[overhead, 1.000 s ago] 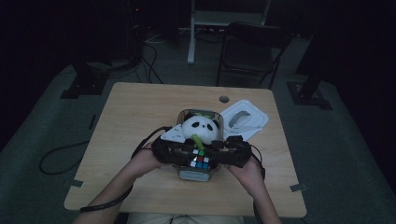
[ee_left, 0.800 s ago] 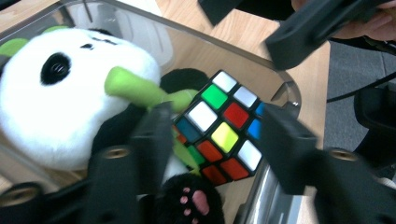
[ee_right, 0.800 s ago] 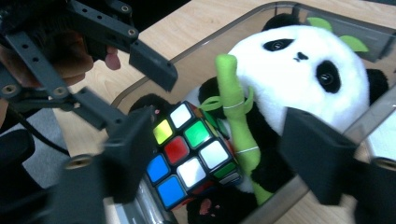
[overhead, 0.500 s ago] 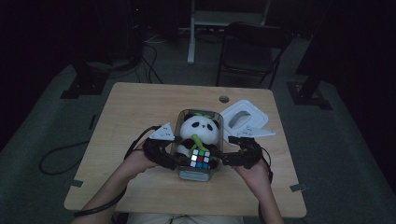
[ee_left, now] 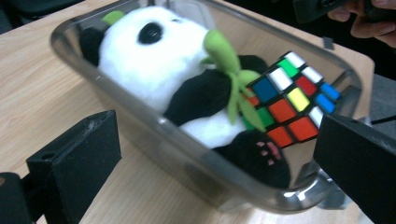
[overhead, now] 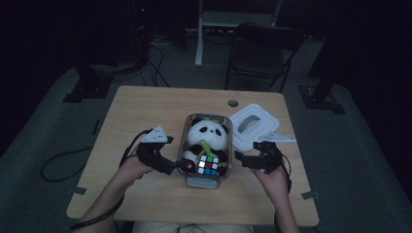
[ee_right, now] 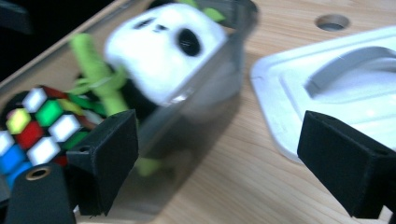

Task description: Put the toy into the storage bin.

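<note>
Both grippers (overhead: 167, 167) (overhead: 243, 158) now off the clear bin (overhead: 190, 180), jaws just opened, empty; white lid (overhead: 252, 127) alongside.

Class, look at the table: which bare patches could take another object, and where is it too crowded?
Free: the far-left tabletop beyond the left gripper, and the near strip in front of the clear bin. Crowded: the bin itself, packed with the panda and cube; its right side, between the white lid and the right gripper.
</note>
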{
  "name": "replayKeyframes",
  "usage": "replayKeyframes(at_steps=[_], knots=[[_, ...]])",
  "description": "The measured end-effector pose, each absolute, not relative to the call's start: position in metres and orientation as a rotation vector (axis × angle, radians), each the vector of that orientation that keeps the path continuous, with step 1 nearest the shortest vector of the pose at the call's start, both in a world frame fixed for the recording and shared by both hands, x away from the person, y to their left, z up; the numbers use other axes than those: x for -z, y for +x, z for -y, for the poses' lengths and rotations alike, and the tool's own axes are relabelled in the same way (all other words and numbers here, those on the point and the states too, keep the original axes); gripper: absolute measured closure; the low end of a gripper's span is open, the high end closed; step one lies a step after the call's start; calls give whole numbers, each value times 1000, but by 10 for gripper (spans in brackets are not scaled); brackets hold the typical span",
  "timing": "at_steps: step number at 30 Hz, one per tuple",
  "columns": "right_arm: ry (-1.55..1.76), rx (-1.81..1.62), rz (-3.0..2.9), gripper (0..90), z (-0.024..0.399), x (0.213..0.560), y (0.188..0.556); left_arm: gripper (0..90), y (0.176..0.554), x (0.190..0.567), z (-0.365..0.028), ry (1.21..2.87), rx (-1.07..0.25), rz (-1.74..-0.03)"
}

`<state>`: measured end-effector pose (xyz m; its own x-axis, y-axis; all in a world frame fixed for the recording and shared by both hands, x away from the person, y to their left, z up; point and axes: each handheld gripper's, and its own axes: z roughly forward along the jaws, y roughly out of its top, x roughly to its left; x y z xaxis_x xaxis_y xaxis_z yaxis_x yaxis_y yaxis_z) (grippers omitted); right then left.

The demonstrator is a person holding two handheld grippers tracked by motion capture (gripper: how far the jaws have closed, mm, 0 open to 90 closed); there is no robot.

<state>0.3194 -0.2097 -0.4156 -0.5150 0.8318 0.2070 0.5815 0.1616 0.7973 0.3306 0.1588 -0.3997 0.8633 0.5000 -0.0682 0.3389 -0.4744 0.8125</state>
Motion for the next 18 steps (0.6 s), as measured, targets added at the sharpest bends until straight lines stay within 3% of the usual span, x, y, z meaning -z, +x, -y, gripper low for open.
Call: replayKeyframes(at_steps=[18], knots=[[1501,-1169,-2045,137,230,442,347,17,338,428,-196,2037,-295,-716]])
